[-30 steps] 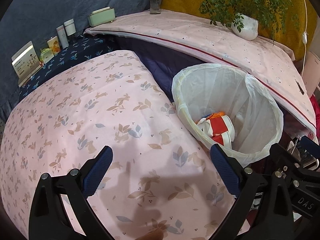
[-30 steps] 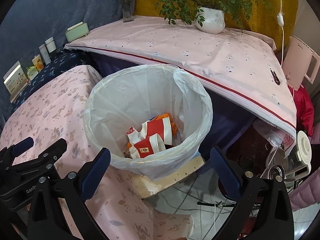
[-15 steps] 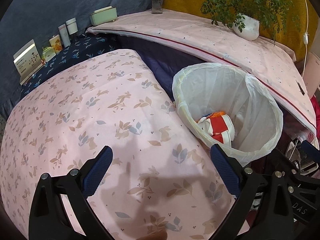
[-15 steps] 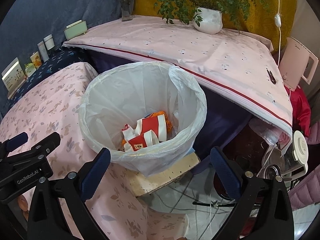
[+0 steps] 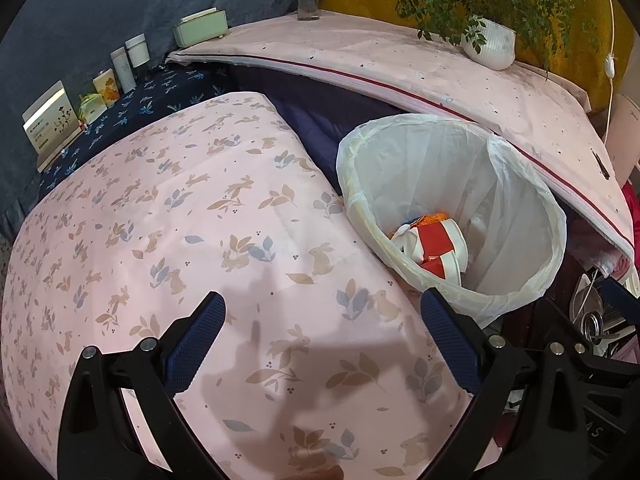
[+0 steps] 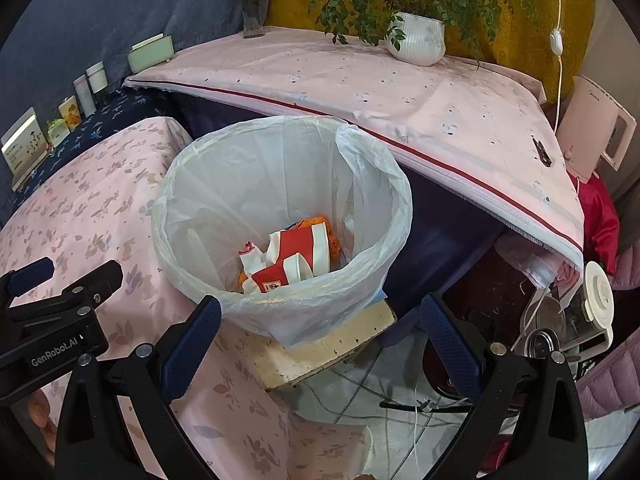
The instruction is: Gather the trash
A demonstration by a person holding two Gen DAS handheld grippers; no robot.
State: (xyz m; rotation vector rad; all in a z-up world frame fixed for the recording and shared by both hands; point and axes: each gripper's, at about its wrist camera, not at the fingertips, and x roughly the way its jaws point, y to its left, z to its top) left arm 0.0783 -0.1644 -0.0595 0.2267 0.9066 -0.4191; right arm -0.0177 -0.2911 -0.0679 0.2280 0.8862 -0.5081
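Note:
A trash bin lined with a white plastic bag [image 5: 516, 184] [image 6: 256, 168] stands between two tables. Inside lies red-and-white paper trash [image 5: 436, 244] [image 6: 296, 256] on something orange. My left gripper [image 5: 320, 340] is open and empty above the pink rabbit-print tablecloth [image 5: 180, 220], left of the bin. My right gripper [image 6: 320, 336] is open and empty, just in front of the bin's near rim. The left gripper's body [image 6: 52, 320] shows at the left of the right wrist view.
A second pink-clothed table [image 6: 360, 80] with a white plant pot [image 6: 416, 38] and a flower vase [image 6: 254, 20] runs behind the bin. Small jars and cards [image 5: 120, 76] line the back left. A pale block [image 6: 328, 344] sits under the bin. A kettle [image 6: 596, 136] and cables are at right.
Both grippers have drawn back slightly and risen, so the bin sits a little lower and farther in both views. Both stay open and empty.

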